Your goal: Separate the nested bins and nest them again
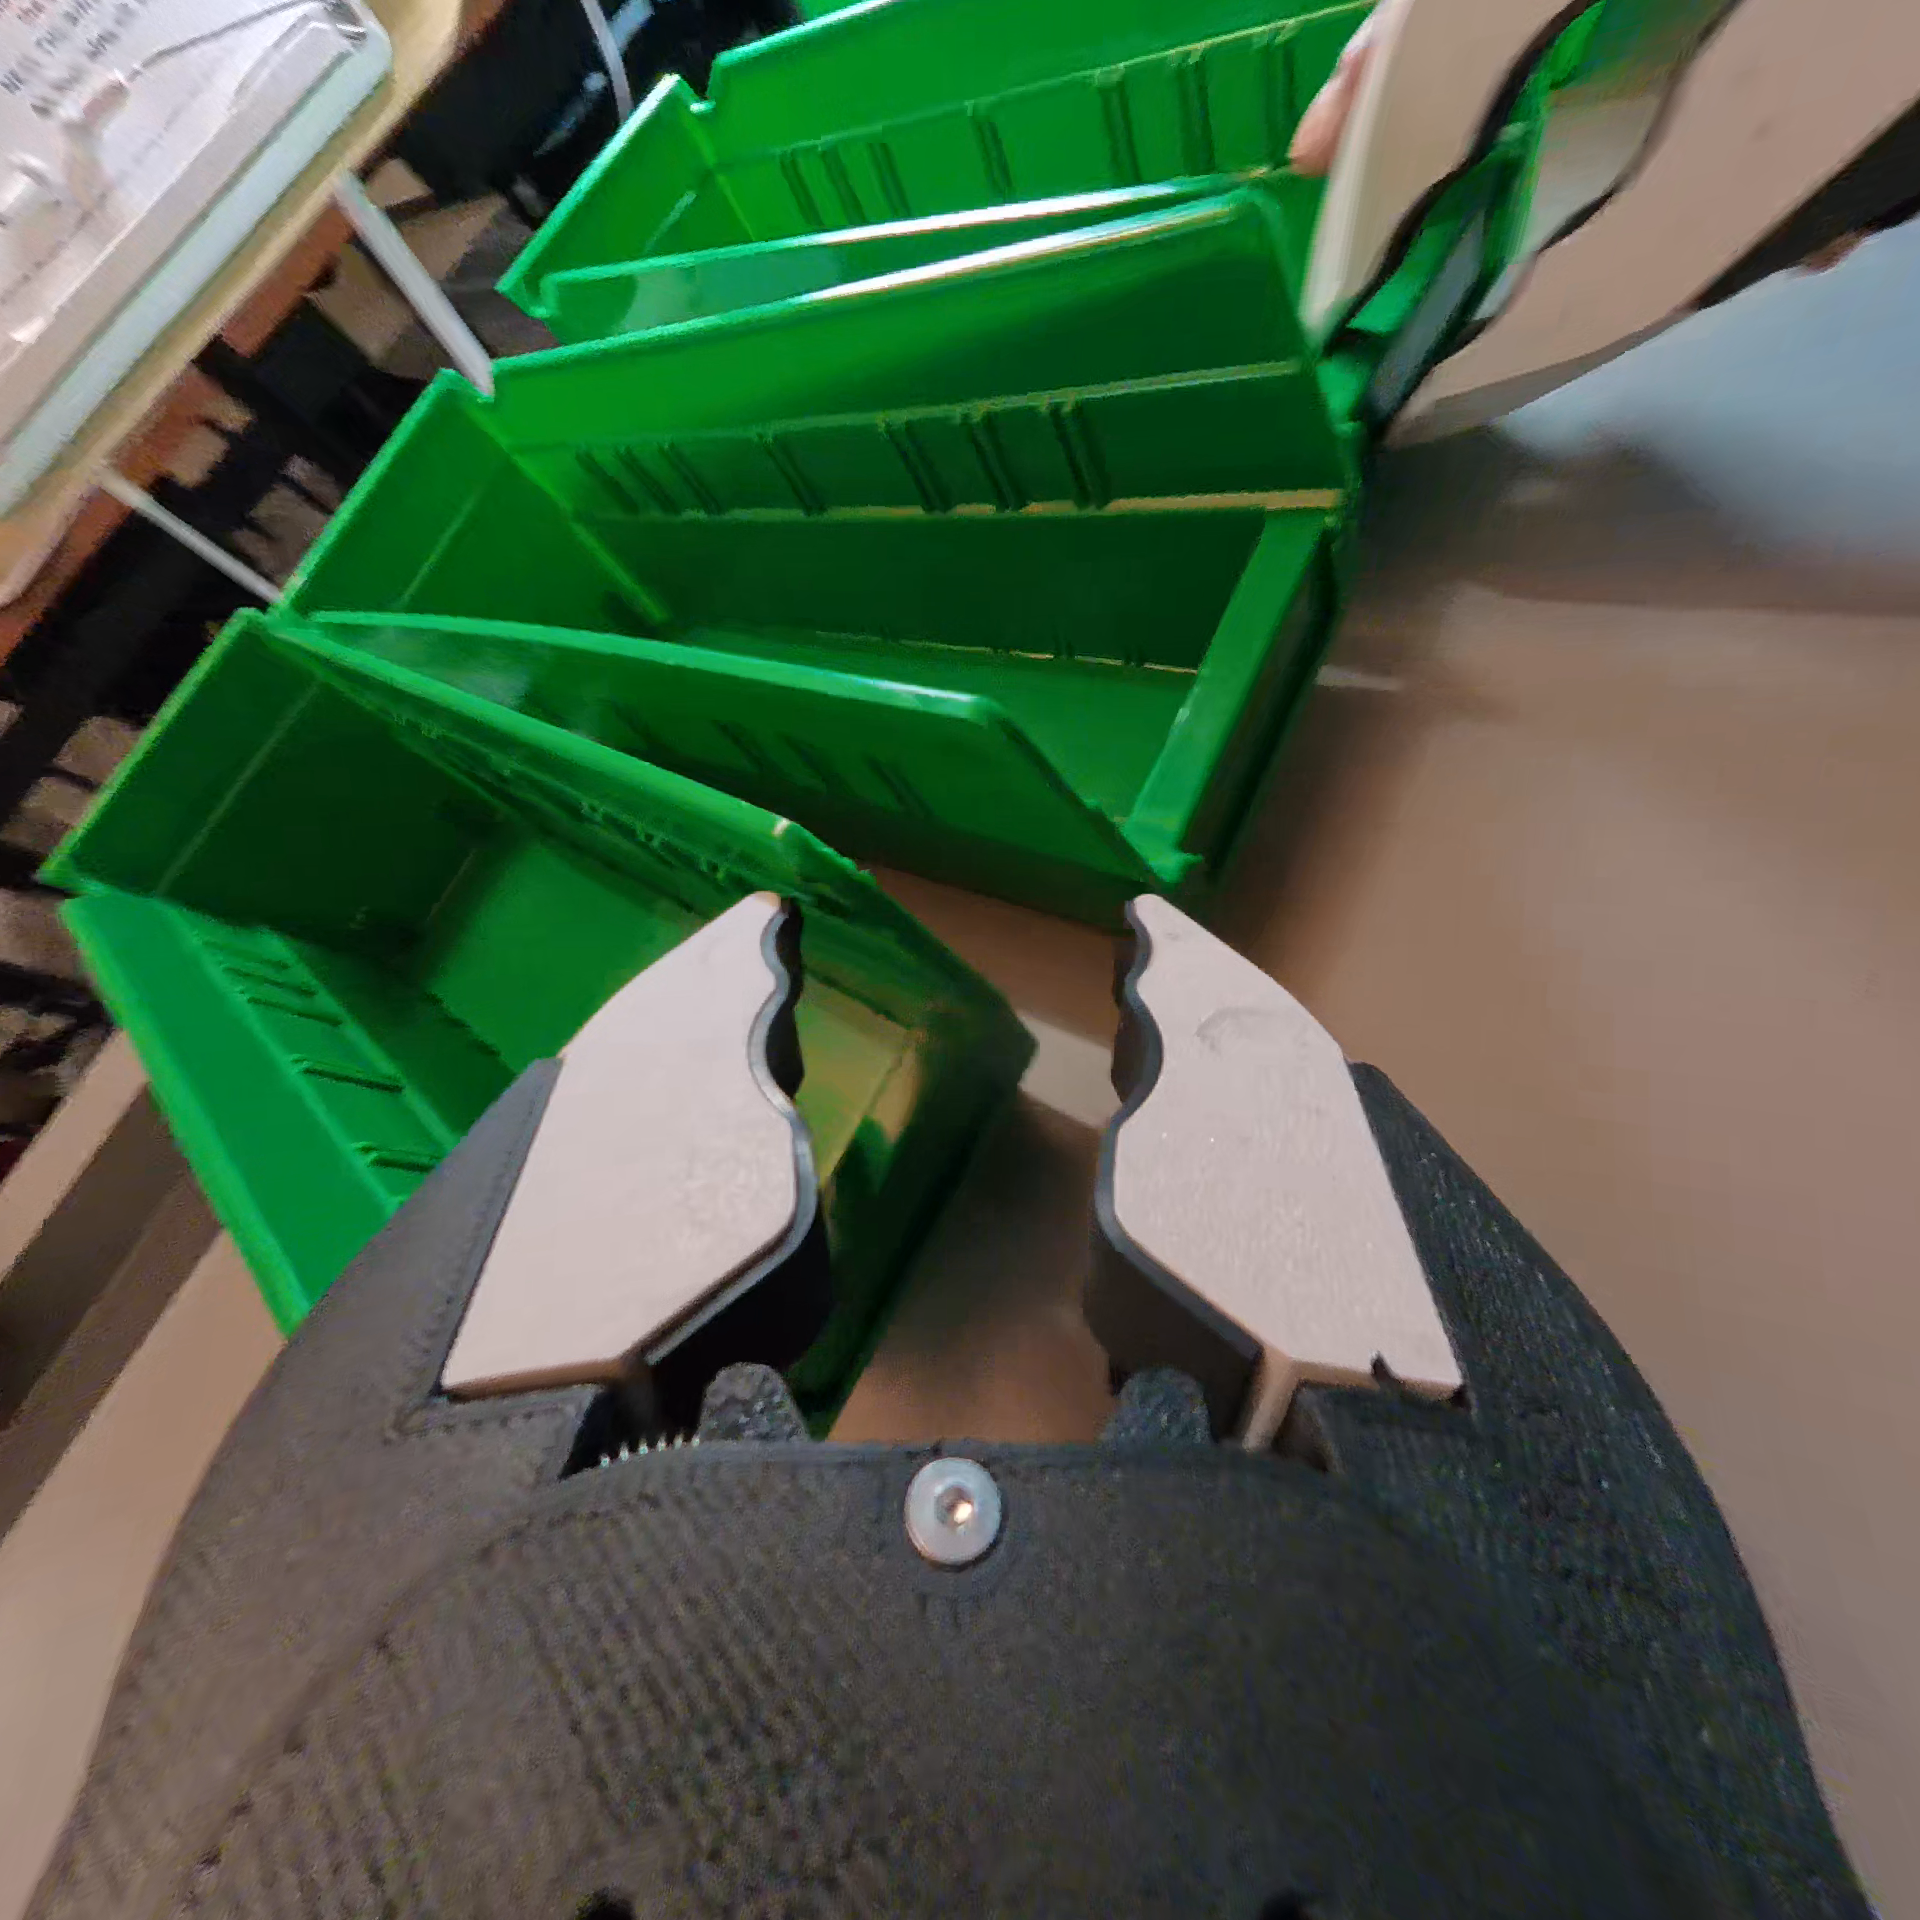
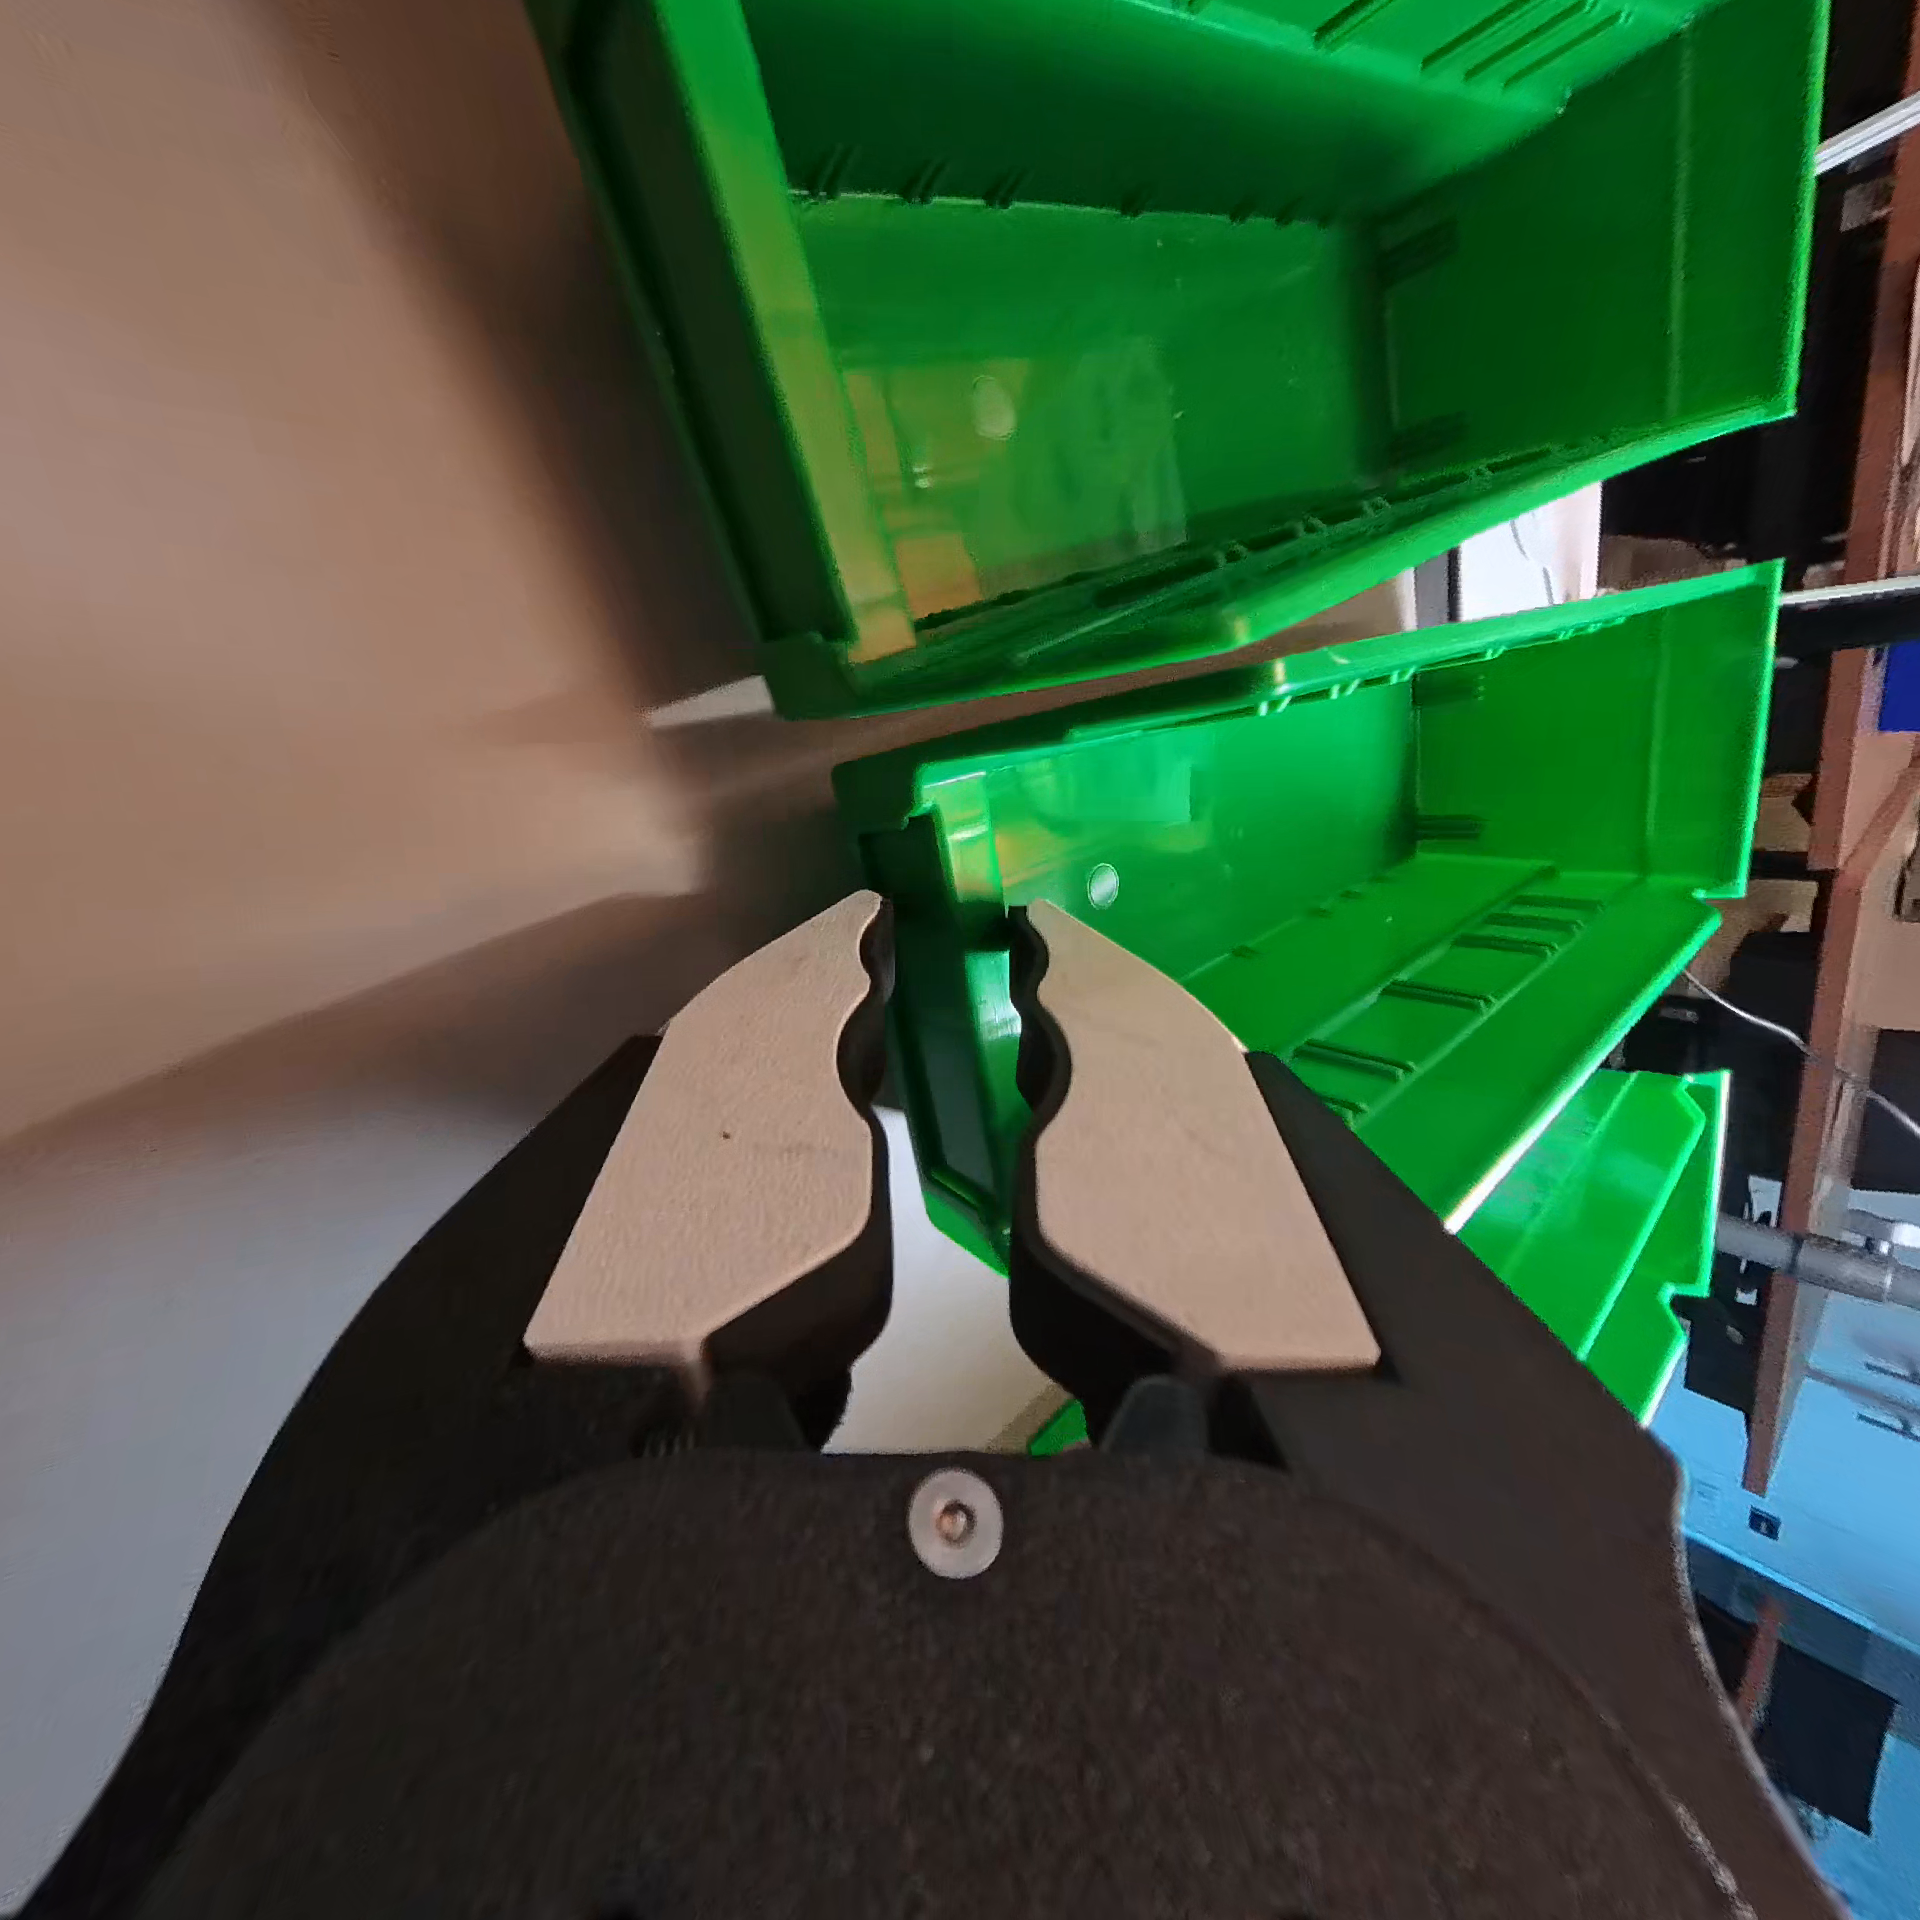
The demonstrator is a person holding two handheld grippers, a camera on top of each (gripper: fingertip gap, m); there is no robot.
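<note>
In the left wrist view, three green bins (image 1: 883,623) lie in a row from lower left to upper right on the table (image 1: 1558,935). The left gripper (image 1: 956,925), low centre, is spread wide, holding nothing. At upper right the right gripper (image 1: 1496,156) seems clamped on the far bin's front wall (image 2: 951,1039).

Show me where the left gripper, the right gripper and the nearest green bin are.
left gripper (image 1: 961,914): left wrist view, gap between its open fingertips.
right gripper (image 2: 951,914): right wrist view, between fingertips clamped on a bin wall.
nearest green bin (image 1: 312,831): left wrist view, inner side wall.
</note>
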